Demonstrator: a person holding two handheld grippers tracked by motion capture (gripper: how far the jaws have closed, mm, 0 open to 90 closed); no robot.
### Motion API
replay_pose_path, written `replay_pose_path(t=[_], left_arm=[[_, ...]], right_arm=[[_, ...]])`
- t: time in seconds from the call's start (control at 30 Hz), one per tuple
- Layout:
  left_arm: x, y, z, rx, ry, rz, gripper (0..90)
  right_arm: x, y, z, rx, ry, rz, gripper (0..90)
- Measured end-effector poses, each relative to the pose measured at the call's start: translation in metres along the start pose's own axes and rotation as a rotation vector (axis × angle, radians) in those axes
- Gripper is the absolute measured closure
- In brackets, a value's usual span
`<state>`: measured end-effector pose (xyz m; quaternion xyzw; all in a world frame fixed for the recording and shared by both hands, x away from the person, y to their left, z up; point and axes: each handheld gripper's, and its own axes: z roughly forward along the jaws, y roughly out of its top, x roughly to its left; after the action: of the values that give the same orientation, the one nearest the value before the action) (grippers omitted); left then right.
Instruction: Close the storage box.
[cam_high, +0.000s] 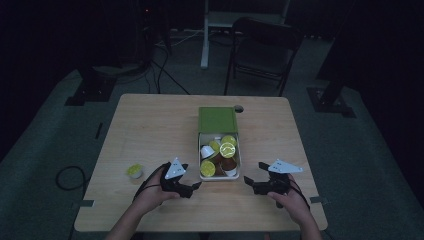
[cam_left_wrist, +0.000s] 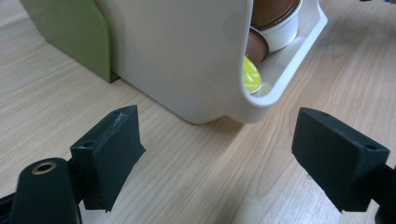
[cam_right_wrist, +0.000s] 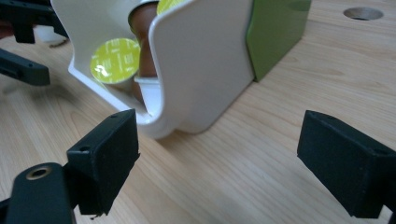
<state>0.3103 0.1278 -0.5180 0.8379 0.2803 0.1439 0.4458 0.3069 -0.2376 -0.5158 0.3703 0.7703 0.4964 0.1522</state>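
A white tray (cam_high: 239, 159) slid partly out of a green sleeve (cam_high: 217, 119) lies at the table's middle and holds several coffee capsules (cam_high: 227, 149) with yellow-green or brown lids. My left gripper (cam_high: 192, 176) sits just left of the tray's near corner, jaws open and empty. My right gripper (cam_high: 253, 172) mirrors it to the tray's right, also open and empty. In the left gripper view the open gripper (cam_left_wrist: 224, 154) faces the tray's white wall (cam_left_wrist: 187, 56). The right gripper (cam_right_wrist: 219, 158) faces the tray's other wall (cam_right_wrist: 205, 60), and a yellow-lidded capsule (cam_right_wrist: 115, 60) shows inside.
One loose capsule (cam_high: 134, 171) stands on the wooden table (cam_high: 150, 130) to the left of my left hand. A round hole (cam_high: 239, 108) in the tabletop sits behind the sleeve. A folding chair (cam_high: 264, 50) and stands are on the floor beyond the table.
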Motion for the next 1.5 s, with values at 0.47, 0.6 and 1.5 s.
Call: replay_pose_path(t=[0.47, 0.6, 1.5], left_arm=[[0.010, 0.017, 0.002, -0.049, 0.038, -0.021, 16.4], [0.012, 0.020, 0.006, -0.056, 0.041, -0.026, 16.4], [0.021, 0.033, 0.015, -0.051, 0.067, -0.013, 16.3]], right_arm=[[0.004, 0.020, 0.020, 0.012, 0.017, -0.058, 12.4], [0.002, 0.022, 0.024, 0.003, 0.017, -0.054, 12.4], [-0.010, 0.029, 0.035, 0.015, 0.010, -0.045, 12.3]])
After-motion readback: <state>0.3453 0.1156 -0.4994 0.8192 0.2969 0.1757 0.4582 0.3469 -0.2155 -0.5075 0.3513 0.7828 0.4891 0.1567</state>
